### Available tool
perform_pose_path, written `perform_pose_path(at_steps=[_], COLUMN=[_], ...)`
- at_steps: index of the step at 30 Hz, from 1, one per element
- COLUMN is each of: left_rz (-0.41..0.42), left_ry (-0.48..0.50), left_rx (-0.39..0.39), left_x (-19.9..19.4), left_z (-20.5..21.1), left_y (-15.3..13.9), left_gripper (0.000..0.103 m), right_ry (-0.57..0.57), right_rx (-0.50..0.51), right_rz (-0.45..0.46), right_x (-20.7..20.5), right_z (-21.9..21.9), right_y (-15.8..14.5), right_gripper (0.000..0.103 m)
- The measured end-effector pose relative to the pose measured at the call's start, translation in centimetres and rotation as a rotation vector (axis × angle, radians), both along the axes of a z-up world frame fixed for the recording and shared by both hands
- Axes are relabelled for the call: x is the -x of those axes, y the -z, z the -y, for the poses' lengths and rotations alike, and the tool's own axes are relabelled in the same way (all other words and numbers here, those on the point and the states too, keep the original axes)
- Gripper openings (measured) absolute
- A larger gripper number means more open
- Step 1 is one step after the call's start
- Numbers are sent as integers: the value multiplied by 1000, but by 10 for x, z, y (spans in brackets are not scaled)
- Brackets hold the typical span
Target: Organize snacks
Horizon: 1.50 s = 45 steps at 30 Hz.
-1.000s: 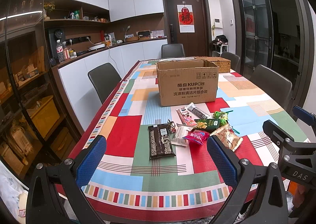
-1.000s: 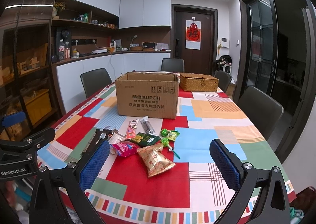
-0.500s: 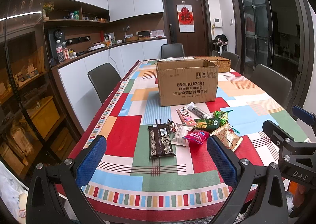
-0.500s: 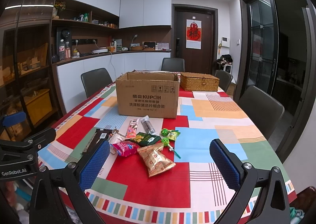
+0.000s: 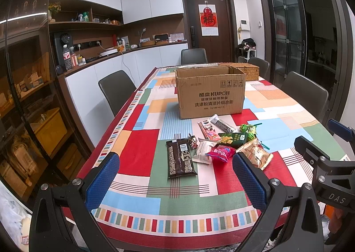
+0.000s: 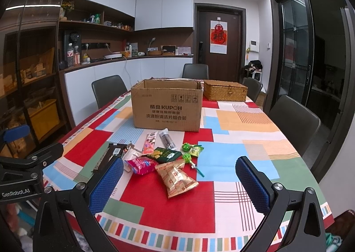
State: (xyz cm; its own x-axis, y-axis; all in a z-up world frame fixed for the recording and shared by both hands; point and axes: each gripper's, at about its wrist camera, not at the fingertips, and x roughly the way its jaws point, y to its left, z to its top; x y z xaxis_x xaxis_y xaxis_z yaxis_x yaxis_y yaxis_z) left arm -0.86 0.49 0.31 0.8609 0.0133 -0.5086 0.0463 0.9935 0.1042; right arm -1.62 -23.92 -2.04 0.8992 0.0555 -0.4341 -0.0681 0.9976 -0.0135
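Snack packets are lying mid-frame before the cardboard box; left tool and right tool are hovering spread apart, empty.

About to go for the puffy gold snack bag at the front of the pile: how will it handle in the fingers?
The gold snack bag looks air-puffed, so probably light and squashy; contents may crush if squeezed hard. Its glossy film could slip. It lies flat on the tablecloth, unlikely to roll.
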Motion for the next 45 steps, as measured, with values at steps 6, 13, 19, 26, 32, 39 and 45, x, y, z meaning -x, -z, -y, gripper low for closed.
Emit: perform_pose_path(at_steps=[6,13,19,26,32,39,45], left_rz=[-1,-18,-25,-29,-65,-128,-226], left_ry=[0,6,52,136,256,435,552], left_rx=[0,2,-20,-82,-105,-138,-142], left_x=[0,-1,-14,-45,-72,-106,-132], left_z=[0,-1,3,12,27,49,66], left_y=[1,5,12,30,52,66,84], left_gripper=[103,103,103,91,78,62,51], right_ry=[-1,-8,-47,-122,-144,-179,-219], right_rx=[1,1,12,84,72,17,14], right_rz=[-2,-14,-44,-90,-168,-282,-344], right_x=[-1,-2,-12,-43,-73,-108,-125], right_z=[0,-2,-4,-16,-12,-2,-1], right_y=[2,7,11,25,49,75,90], right_gripper=[102,102,102,102,98,83,70])
